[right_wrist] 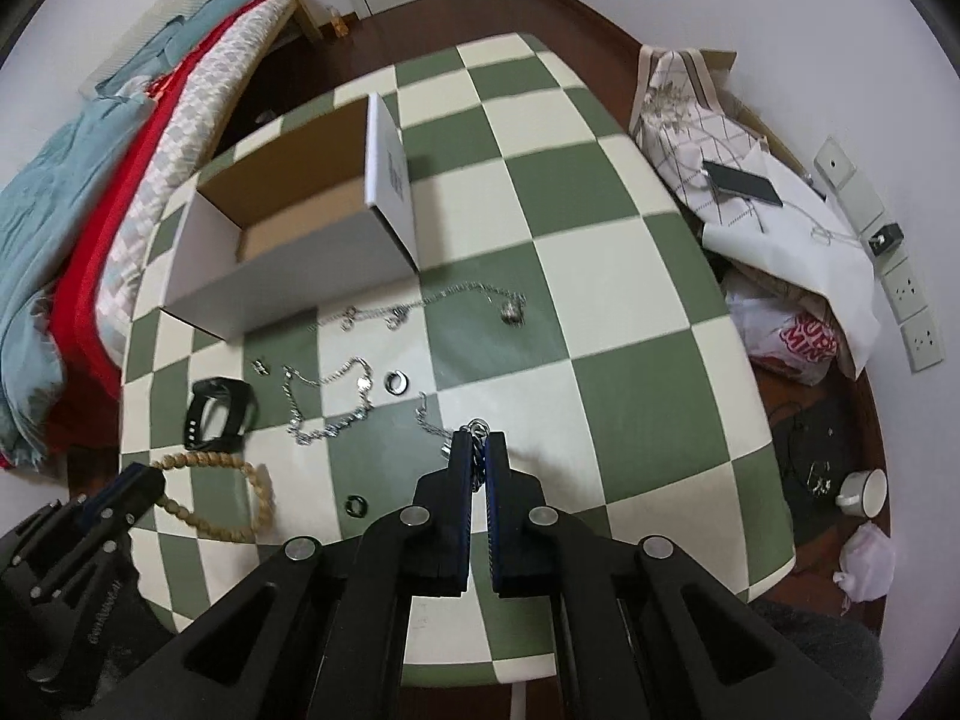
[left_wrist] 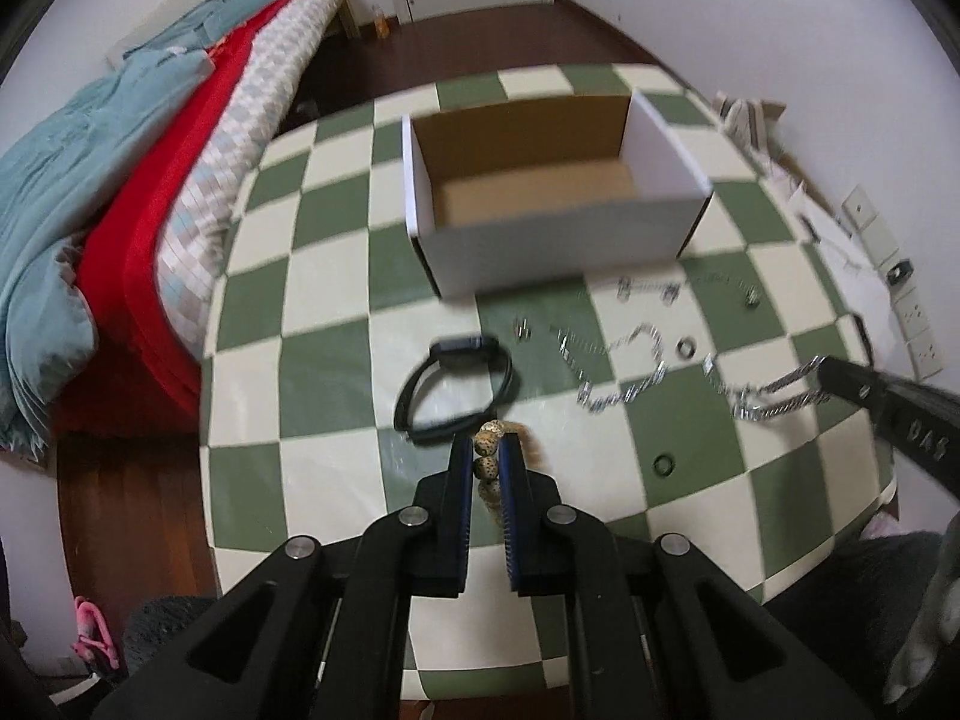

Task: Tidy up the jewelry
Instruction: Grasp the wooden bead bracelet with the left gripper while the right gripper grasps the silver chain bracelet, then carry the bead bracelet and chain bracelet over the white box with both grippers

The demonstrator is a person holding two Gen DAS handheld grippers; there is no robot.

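Observation:
My left gripper (left_wrist: 487,441) is shut on a tan beaded bracelet (left_wrist: 487,468); in the right wrist view that bracelet (right_wrist: 240,531) lies looped on the table's near left beside the left gripper (right_wrist: 129,489). My right gripper (right_wrist: 478,441) is shut on a silver chain (right_wrist: 432,426) that trails left onto the cloth; the left wrist view shows that chain (left_wrist: 774,399) at the right gripper's tip (left_wrist: 831,369). An open white cardboard box (left_wrist: 558,246) (right_wrist: 288,276) stands behind. A black wristband (left_wrist: 456,387) (right_wrist: 219,414), more silver chains (right_wrist: 330,414), and rings (right_wrist: 397,383) lie between.
The table carries a green-and-cream checkered cloth (right_wrist: 630,324). A bed with red and teal bedding (left_wrist: 120,228) runs along the left. Bags, a phone (right_wrist: 741,183) and a cup (right_wrist: 864,489) sit on the floor at the right. A dark ring (right_wrist: 356,505) lies near the front edge.

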